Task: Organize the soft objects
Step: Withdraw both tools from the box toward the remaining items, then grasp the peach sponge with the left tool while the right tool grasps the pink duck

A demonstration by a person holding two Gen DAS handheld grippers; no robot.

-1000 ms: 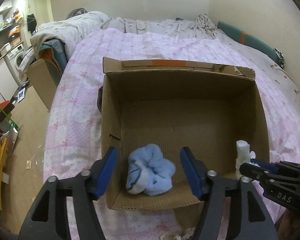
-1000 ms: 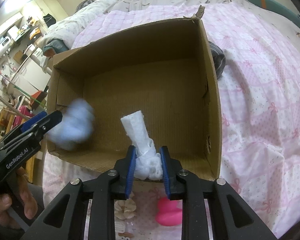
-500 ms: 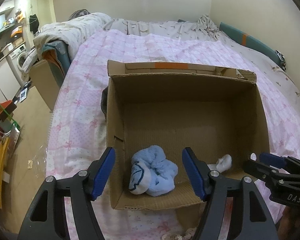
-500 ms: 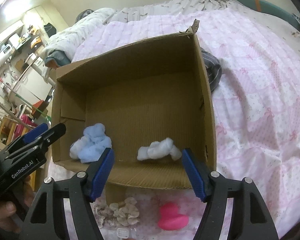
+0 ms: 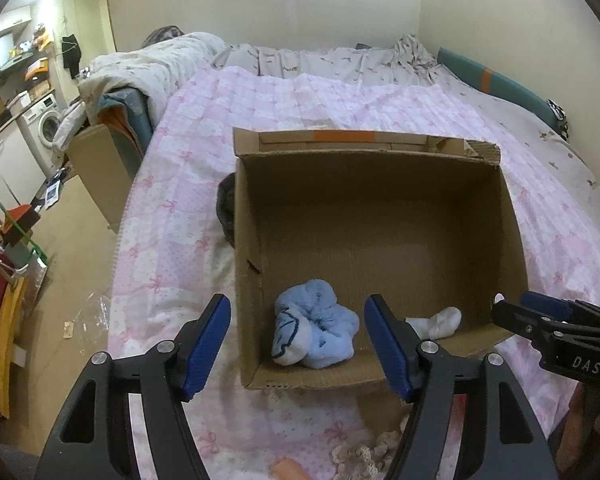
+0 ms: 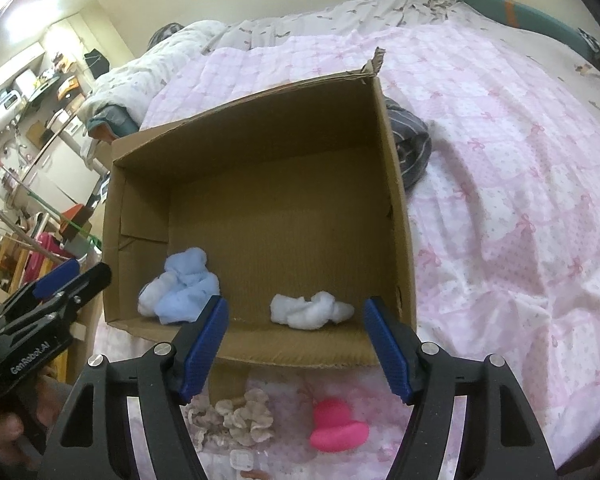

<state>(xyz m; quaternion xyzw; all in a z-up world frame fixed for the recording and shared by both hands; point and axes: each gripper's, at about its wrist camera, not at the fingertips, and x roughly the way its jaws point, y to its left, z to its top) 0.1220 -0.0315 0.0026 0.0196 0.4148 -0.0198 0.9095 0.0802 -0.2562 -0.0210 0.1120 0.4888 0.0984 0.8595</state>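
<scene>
A: Sock status? White knotted cloth sock (image 6: 311, 310), crumpled, lies on the floor of the brown cardboard box (image 6: 396, 216) nr the front wall.

B: 1 s ago right gripper (image 6: 295, 344) pinched it upright; now fallen, long axis left-right. Jaws apart, empty.

A: Left gripper (image 5: 297, 344)?

B: Apart too, light-blue fluffy bundle (image 5: 314, 324) loose in box.

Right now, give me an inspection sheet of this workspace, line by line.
Surface: bed with pink quilt.
Job's things: cardboard box on the quilt; blue sock bundle and white sock bundle lie apart inside it.
Clutter: beige lace scrunchie and pink duck toy on the quilt before the box; dark garment beside the box.
Grippers: left gripper and right gripper both open, empty.
Cables: nothing seen.
Surroundings: washing machine, shelves.
</scene>
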